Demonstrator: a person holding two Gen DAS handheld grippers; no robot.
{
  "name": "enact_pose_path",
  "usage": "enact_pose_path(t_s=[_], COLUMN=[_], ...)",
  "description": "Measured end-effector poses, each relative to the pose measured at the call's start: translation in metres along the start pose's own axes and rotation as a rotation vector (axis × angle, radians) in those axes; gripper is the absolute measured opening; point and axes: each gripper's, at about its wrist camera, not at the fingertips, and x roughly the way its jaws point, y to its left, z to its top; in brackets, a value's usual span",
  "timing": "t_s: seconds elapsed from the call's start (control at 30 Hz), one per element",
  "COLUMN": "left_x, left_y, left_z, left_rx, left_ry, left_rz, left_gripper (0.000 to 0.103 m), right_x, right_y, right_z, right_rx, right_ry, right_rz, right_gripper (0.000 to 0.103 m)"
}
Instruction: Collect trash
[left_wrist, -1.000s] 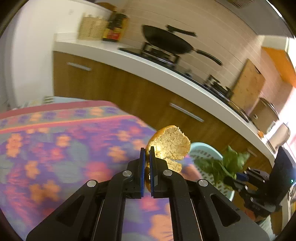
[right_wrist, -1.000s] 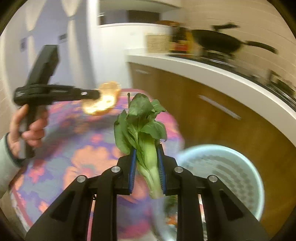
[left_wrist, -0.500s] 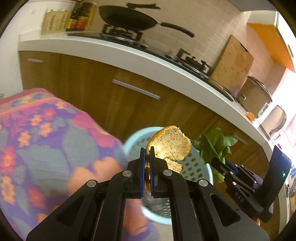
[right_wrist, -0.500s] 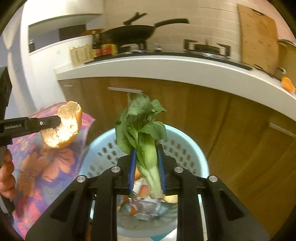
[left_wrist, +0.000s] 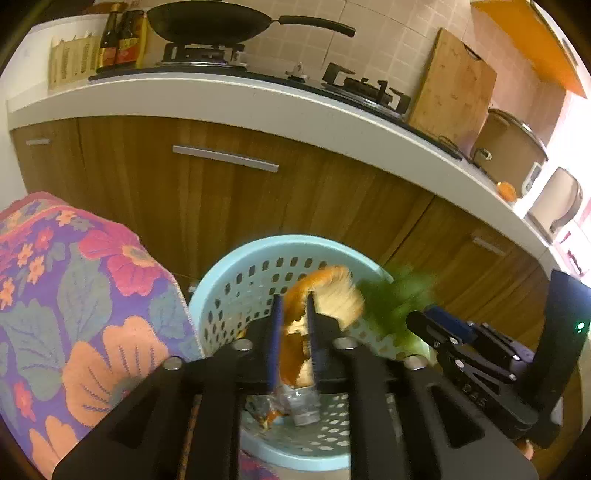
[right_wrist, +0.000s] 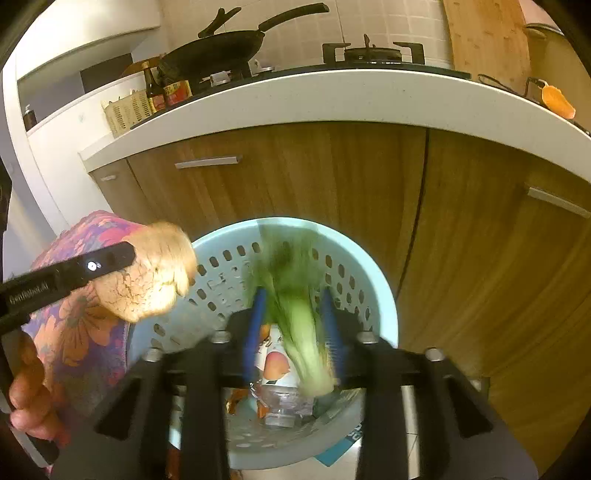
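A light blue perforated basket (left_wrist: 221, 280) (right_wrist: 369, 273) stands on the floor below both grippers, with a plastic bottle (right_wrist: 280, 402) and scraps inside. My left gripper (left_wrist: 293, 302) has its jaws parted, and a blurred orange peel (left_wrist: 325, 295) slips between them above the basket. The peel also shows in the right wrist view (right_wrist: 147, 277). My right gripper (right_wrist: 293, 299) has its jaws parted, and a blurred bok choy (right_wrist: 295, 321) drops between them over the basket. The bok choy shows at the right of the left wrist view (left_wrist: 395, 299).
A table with a floral cloth (left_wrist: 74, 314) is at the basket's left. Wooden cabinets (left_wrist: 221, 192) under a white counter (right_wrist: 332, 99) stand behind it. A wok (left_wrist: 207, 22), bottles (left_wrist: 122, 40) and a cutting board (left_wrist: 450, 88) are on the counter.
Both grippers moved from over the table to above the basket. Their jaws opened, and the peel and the bok choy now blur as they come loose.
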Motion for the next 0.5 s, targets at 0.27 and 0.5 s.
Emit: enact_pose_path(t_s=[0.27,0.5], left_x=[-0.025,-0.071], left_y=[0.009,0.021], left_z=[0.0,-0.012], left_rx=[-0.031,-0.036], left_ry=[-0.067,-0.148], left_rz=[-0.023,0.015], left_gripper=[0.046,0.057], right_x=[-0.015,-0.046], right_y=[0.008,0.037], right_z=[0.001,0.007], right_rx=[0.009,-0.034], right_ry=[-0.035,-0.104], right_rz=[0.011,0.026], right_gripper=[0.06,0.06])
